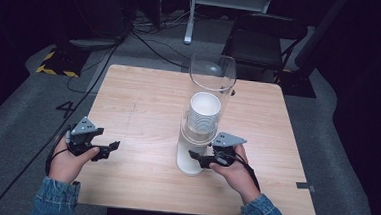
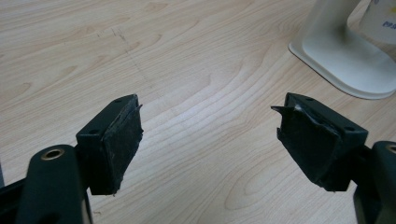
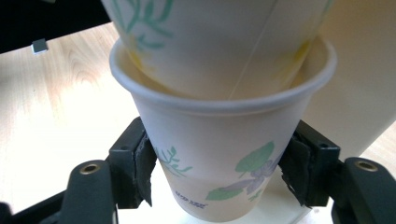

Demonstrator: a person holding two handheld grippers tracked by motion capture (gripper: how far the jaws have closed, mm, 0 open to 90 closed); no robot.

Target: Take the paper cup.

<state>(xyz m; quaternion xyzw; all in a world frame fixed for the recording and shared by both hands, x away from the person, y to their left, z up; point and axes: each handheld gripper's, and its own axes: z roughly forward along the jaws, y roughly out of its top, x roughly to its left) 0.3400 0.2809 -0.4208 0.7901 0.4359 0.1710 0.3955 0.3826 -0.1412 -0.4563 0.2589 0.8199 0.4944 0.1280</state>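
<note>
Stood on grey carpet [image 1: 22, 122], ringed by darkness. Beyond the tools, held a black folding chair [image 1: 263, 39], cables [image 1: 152, 40] and hazard-striped tape [image 1: 51, 61].

Colours and patterns at the table

Pale wood-grain tabletop [image 1: 143, 109] showing light tan with darker swirls; both grippers, left [image 2: 208, 135] and right [image 3: 217, 175], showing matte black jaws, with grey plates on top. The lowest paper cup [image 3: 219, 158] is reading white with green leaves and what seems a purple flower; the cup above it [image 3: 210, 42] is carrying green sprigs and yellow touches. Dispenser base [image 2: 345, 51] looking cream-white. Sleeves [image 1: 55, 197] appearing blue denim.
</note>
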